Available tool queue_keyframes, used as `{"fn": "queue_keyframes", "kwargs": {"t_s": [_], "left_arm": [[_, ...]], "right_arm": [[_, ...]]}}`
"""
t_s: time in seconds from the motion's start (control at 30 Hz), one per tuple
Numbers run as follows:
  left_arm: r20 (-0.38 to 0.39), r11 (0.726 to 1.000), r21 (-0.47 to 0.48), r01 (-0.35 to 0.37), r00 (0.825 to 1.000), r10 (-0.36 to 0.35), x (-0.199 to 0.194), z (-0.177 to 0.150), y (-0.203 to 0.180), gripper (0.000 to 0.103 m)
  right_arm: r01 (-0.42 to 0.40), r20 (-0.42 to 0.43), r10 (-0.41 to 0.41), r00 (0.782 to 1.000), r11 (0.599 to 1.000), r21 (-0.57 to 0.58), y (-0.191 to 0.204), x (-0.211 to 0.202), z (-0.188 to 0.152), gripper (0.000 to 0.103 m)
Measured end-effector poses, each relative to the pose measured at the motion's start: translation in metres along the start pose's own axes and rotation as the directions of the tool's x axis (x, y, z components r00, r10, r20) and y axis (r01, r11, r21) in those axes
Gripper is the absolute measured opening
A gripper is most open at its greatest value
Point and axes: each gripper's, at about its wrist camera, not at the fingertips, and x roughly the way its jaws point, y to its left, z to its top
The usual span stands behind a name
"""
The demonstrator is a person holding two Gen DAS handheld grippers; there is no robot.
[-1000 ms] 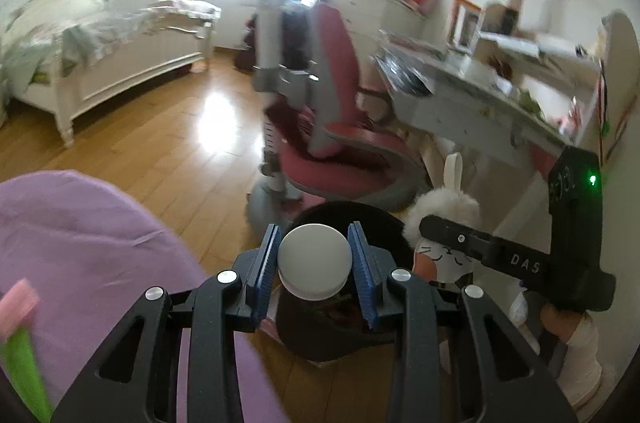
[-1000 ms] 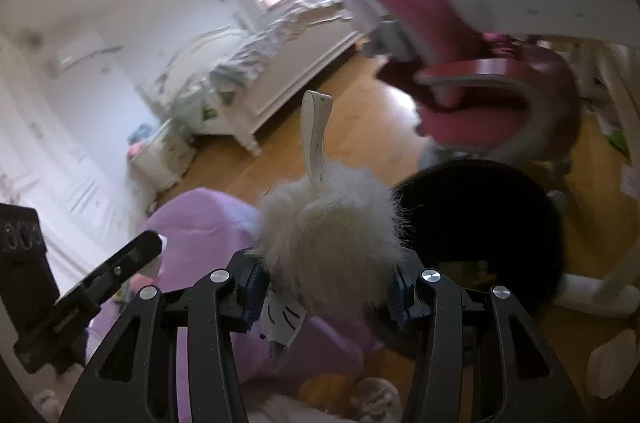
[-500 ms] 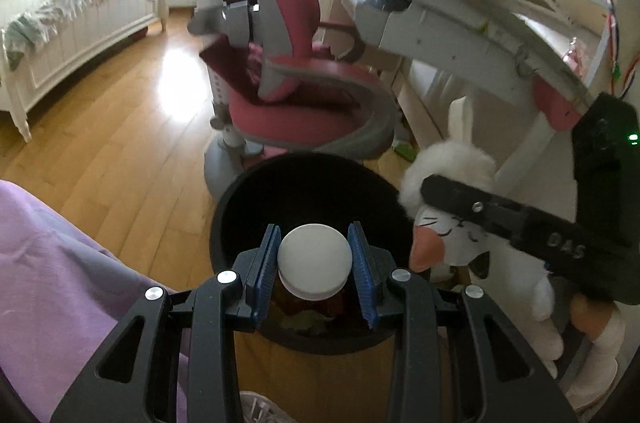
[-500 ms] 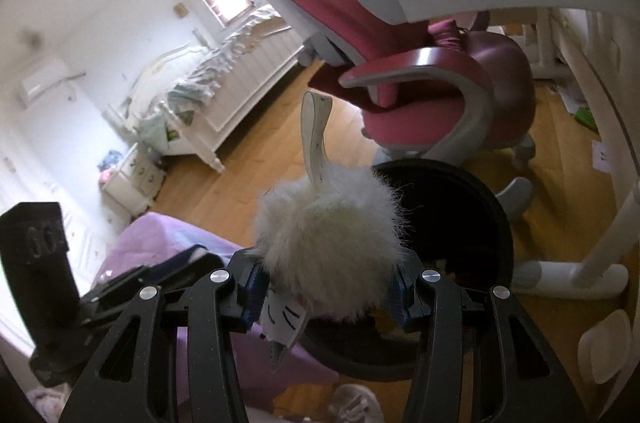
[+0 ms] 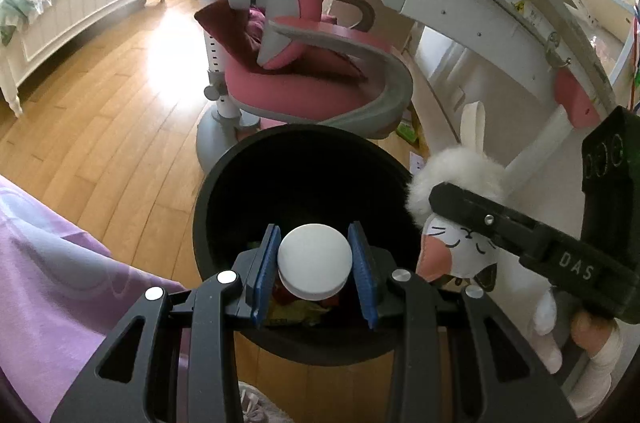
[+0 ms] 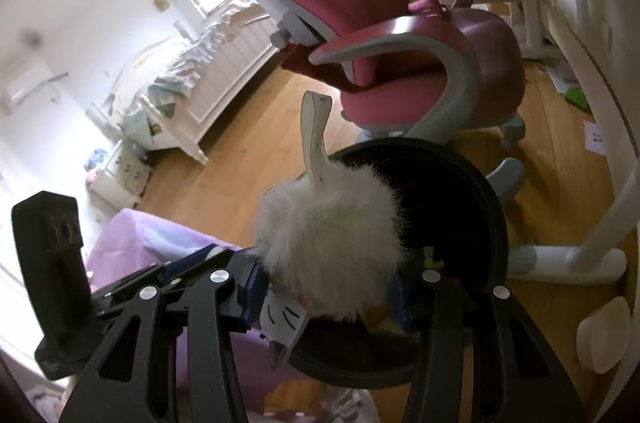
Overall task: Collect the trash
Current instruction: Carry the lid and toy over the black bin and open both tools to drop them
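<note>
Over the black bin (image 5: 304, 183) at frame centre, the left gripper (image 5: 315, 269) clamps a white-lidded jar (image 5: 315, 260) and the right gripper (image 6: 326, 289) a plush rabbit (image 6: 332, 243), neither dropped in yet.

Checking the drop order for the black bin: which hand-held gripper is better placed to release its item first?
Left, probably. The left hand-held gripper holds its white-capped bottle above the bin opening; the right's plush bunny sits nearer the rim.

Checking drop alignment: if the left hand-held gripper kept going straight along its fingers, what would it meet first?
Probably the trash lying inside the black bin; the left hand-held gripper, clamped on a white-capped jar, points into its mouth. Depth is unclear.
</note>
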Motion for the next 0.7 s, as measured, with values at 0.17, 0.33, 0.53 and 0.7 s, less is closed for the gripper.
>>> {"fn": "queue_keyframes", "kwargs": {"t_s": [0.17,0.33,0.53,0.7], "left_arm": [[-0.016,1.0,0.004,-0.011,1.0,0.011,0.007,0.001,-0.001,0.037],[-0.029,0.997,0.017,-0.081,0.996,0.081,0.009,0.002,-0.004,0.086],[0.064,0.995,0.018,-0.101,0.993,0.1,-0.023,0.001,-0.009,0.091],[0.114,0.994,-0.021,-0.104,0.988,0.106,-0.054,-0.001,-0.004,0.092]], "right_arm": [[0.005,-0.016,-0.004,1.0,1.0,0.016,-0.004,0.007,-0.002,0.049],[0.018,-0.043,-0.017,0.999,1.0,0.024,-0.007,0.011,-0.001,0.06],[0.032,-0.017,-0.032,0.999,0.999,0.027,-0.005,0.005,0.0,0.085],[0.016,-0.018,-0.015,1.0,0.999,0.03,0.0,0.003,0.0,0.085]]}}
